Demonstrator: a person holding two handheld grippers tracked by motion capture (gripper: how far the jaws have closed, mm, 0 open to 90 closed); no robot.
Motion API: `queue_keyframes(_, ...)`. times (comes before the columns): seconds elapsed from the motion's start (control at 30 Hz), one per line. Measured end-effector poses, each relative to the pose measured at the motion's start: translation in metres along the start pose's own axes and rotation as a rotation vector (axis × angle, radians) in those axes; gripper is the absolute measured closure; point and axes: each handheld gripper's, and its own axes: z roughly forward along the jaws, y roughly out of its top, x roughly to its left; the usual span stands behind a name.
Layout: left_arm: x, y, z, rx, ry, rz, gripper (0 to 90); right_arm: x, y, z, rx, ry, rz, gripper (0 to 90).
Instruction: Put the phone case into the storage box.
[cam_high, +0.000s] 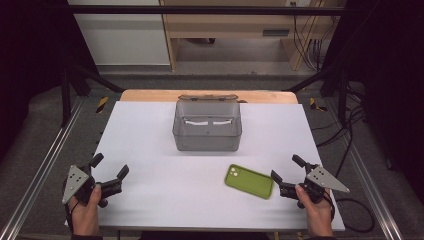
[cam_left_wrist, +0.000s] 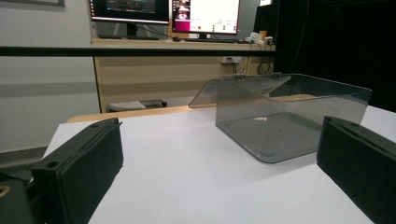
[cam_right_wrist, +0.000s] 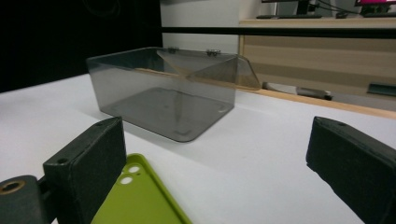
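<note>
Both tools, left (cam_high: 111, 172) and right (cam_high: 285, 170), gape empty at the counter's (cam_high: 150, 140) near corners. Green phone (cam_high: 249, 181) lies beside the right tool, ungrasped; open box (cam_high: 207, 125) waits mid-counter. Nothing appears done yet.

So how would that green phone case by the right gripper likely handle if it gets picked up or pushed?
The green phone case lies flat and thin on the white table, so it will probably slide rather than tip or roll. It looks like an empty shell with camera cutouts, so likely light and somewhat bendy. Its low edge may be hard for the open right gripper to catch.
</note>
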Motion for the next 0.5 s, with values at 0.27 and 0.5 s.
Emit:
queue_keyframes(0.27,-0.0031,0.0002,0.0014,0.0,-0.003,-0.005,0.4,-0.0032,-0.002,-0.0047,0.006,-0.052,0.007,3.7)
queue_keyframes(0.5,-0.0033,-0.0009,0.0008,0.011,-0.001,-0.009,0.4,0.0002,-0.001,-0.0014,0.073,-0.123,0.009,3.5)
